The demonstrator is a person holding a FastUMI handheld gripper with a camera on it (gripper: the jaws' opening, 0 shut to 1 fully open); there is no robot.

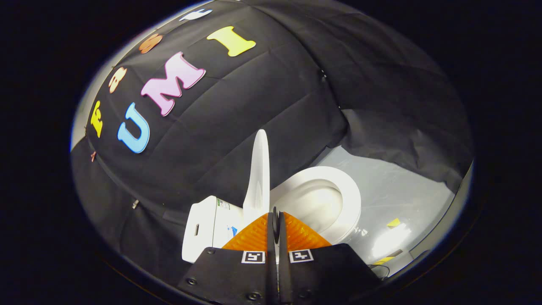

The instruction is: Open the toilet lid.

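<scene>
The white toilet lid (pixel 259 173) stands upright, seen edge-on, just beyond my fingertips. To its right lies the white seat ring (pixel 345 203) around the open bowl (pixel 315 203). The white tank (pixel 209 226) sits to the left of the lid. My gripper (pixel 275 216) is shut, its orange fingers (pixel 296 233) pressed together with nothing between them. The tips sit close to the lid's lower edge; I cannot tell whether they touch it.
Black cloth walls surround the toilet behind and to the right. A grey floor (pixel 394 190) spreads right of the bowl, with yellow tape marks (pixel 394 222) on it and a dark cable (pixel 379 269) near the gripper body.
</scene>
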